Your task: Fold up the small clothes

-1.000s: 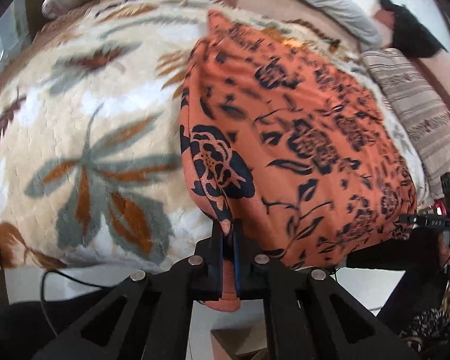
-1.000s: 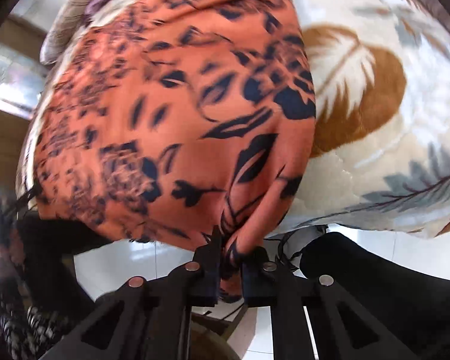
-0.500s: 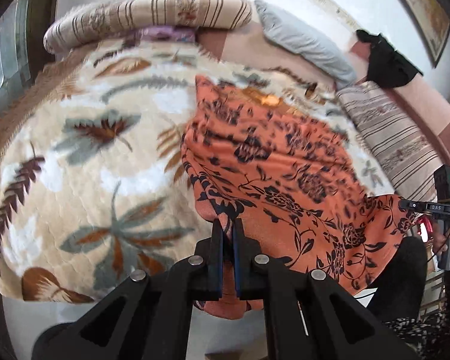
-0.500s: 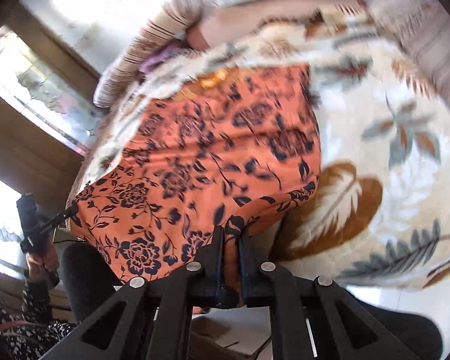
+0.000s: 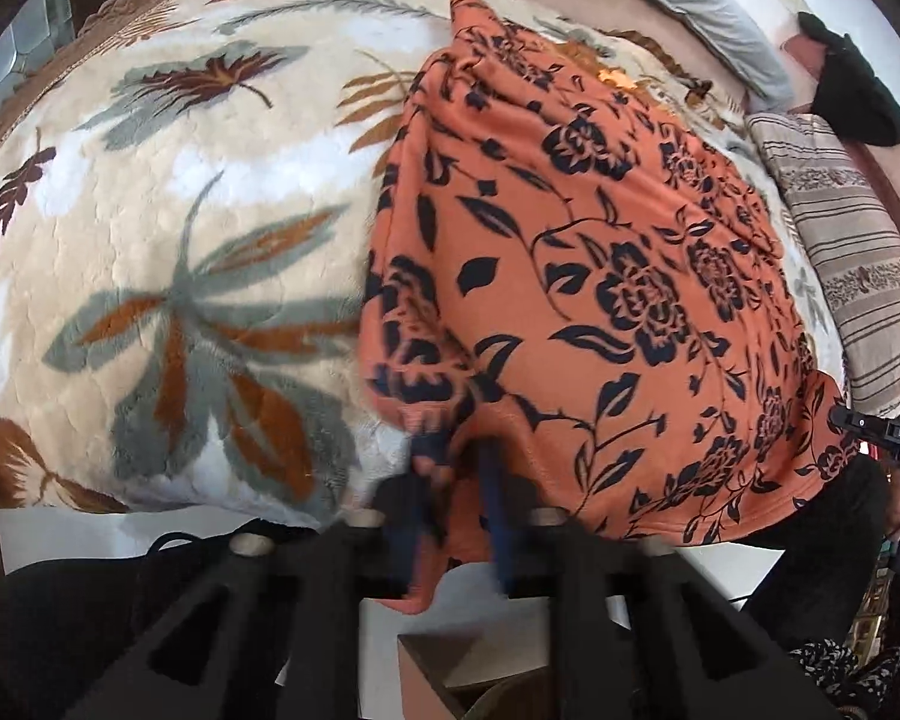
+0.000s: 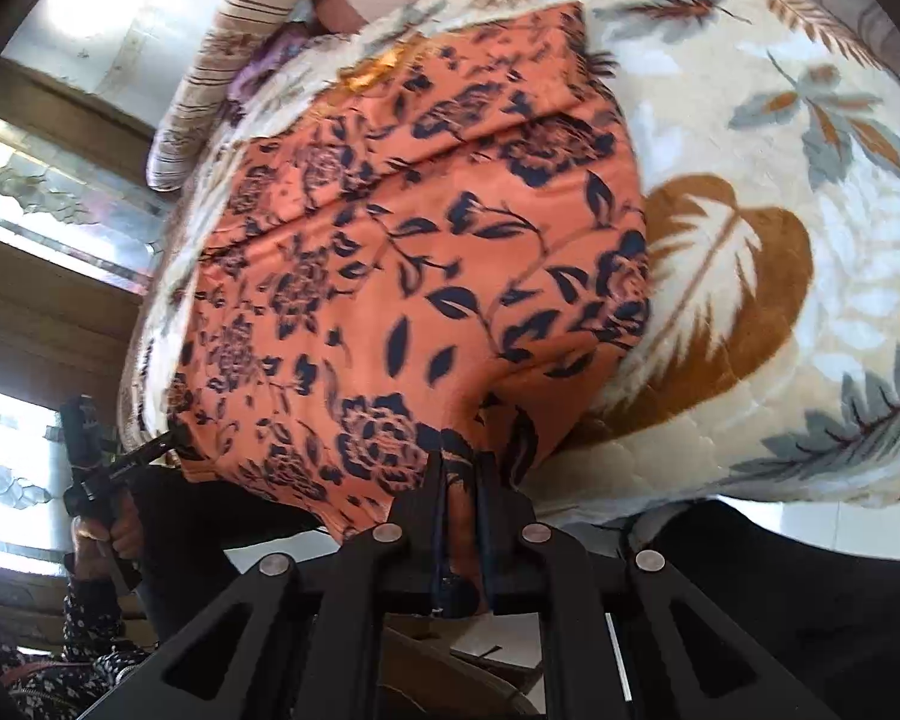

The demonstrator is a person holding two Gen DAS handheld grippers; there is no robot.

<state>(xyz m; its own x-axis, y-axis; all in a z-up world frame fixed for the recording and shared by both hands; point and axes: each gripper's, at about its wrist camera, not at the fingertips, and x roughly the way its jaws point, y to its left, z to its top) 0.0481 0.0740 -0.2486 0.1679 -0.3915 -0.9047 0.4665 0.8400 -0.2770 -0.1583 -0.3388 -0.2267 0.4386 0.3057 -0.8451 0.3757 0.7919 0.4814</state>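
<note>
An orange garment with dark floral print (image 5: 600, 276) lies spread on a cream leaf-patterned blanket (image 5: 168, 228), its near edge hanging over the bed's front. My left gripper (image 5: 456, 468) is at the garment's near left corner; its jaws stand apart, blurred, with cloth still lying between them. My right gripper (image 6: 462, 468) is shut on the garment's near right corner (image 6: 450, 450). The garment (image 6: 414, 276) fills the middle of the right wrist view. Each gripper shows in the other's view, the right one (image 5: 882, 438) and the left one (image 6: 120, 468).
Striped pillows (image 5: 852, 252) and a grey pillow (image 5: 702, 12) lie along the far side of the bed. A black item (image 5: 852, 90) sits at the back right. A cardboard box (image 5: 450, 678) stands on the floor below the bed edge. A window (image 6: 42, 198) is at the left.
Both grippers lifted the near edge, then lowered it back onto the bed front. The left jaws, shut before, have now moved apart. The right gripper stays shut on the cloth.
</note>
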